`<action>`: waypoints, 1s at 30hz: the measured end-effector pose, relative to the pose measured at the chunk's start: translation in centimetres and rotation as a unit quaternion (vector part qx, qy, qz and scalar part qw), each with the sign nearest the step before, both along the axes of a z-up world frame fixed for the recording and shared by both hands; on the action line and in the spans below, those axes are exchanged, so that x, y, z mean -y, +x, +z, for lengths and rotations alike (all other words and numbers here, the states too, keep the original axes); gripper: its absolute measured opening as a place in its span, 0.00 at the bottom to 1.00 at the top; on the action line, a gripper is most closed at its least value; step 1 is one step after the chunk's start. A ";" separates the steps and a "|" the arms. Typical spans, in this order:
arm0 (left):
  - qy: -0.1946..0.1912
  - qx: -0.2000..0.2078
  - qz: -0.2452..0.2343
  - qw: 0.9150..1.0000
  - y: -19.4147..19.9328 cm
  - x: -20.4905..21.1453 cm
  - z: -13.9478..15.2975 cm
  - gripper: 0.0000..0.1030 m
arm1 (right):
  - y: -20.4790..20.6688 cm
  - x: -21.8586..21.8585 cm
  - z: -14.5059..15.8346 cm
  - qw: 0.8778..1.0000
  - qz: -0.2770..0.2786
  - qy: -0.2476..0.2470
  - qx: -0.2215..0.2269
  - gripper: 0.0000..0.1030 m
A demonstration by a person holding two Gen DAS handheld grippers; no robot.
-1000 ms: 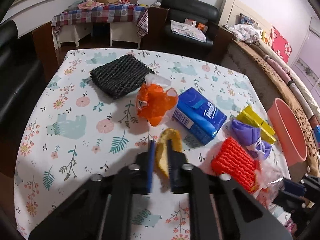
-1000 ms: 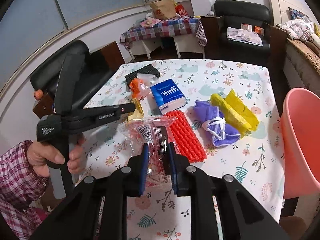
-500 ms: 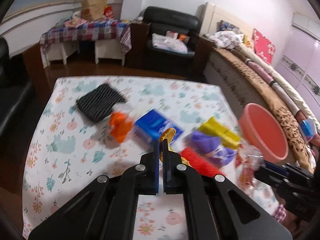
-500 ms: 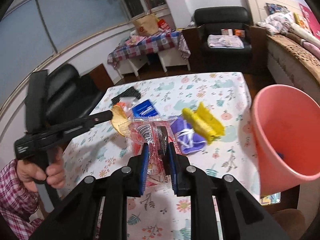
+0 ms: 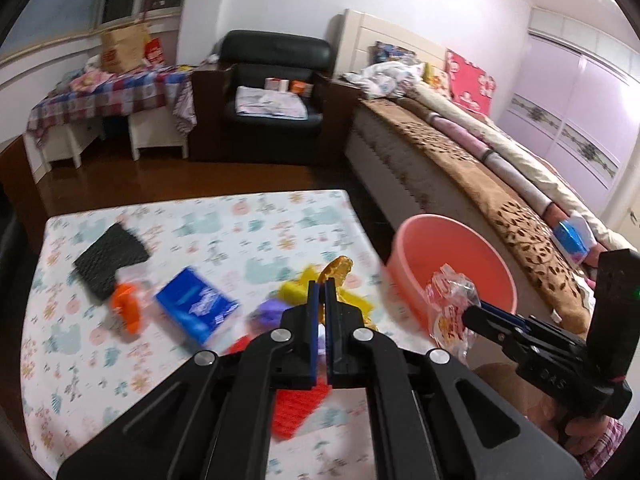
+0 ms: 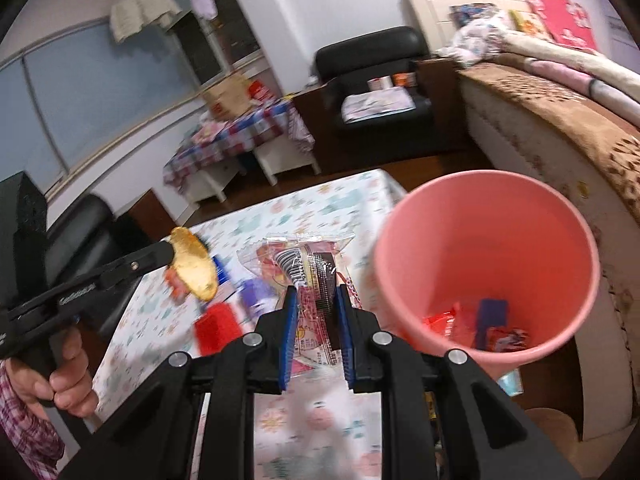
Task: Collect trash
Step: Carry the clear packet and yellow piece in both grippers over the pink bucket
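A pink bin point(image 6: 488, 264) beside the floral tabletop point(image 5: 240, 224) holds red and blue wrappers point(image 6: 480, 326). The right gripper point(image 6: 316, 300) pinches a clear snack bag point(image 6: 308, 264) near its rim; the left gripper point(image 5: 321, 286), fingers pressed together, grips a yellow peel point(image 5: 338, 270).

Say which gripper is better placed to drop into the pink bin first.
Right, probably. The right gripper, with the clear wrapper, sits beside the pink bin rim. The left gripper, with its yellow scrap, hangs over the table.
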State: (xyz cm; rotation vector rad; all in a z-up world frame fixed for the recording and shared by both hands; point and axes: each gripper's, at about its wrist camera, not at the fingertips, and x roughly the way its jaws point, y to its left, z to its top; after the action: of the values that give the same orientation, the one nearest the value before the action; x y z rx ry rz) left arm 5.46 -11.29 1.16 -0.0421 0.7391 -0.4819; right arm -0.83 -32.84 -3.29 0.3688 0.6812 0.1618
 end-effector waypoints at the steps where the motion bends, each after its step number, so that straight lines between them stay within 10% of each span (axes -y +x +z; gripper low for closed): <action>1: 0.001 0.002 -0.008 1.000 0.0 0.8 0.2 0.01 | -0.1 0.7 0.0 1.000 -0.011 -0.001 0.001 0.18; 30: 0.042 -0.005 -0.119 0.992 1.1 15.7 -2.5 0.01 | -0.8 9.9 -3.4 0.989 -0.143 -0.013 -0.034 0.18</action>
State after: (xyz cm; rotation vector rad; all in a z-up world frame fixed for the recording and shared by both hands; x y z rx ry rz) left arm 6.52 -26.97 -1.31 0.1250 0.7771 -0.6780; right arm -1.65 -42.72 -6.65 0.4444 0.6894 -0.1324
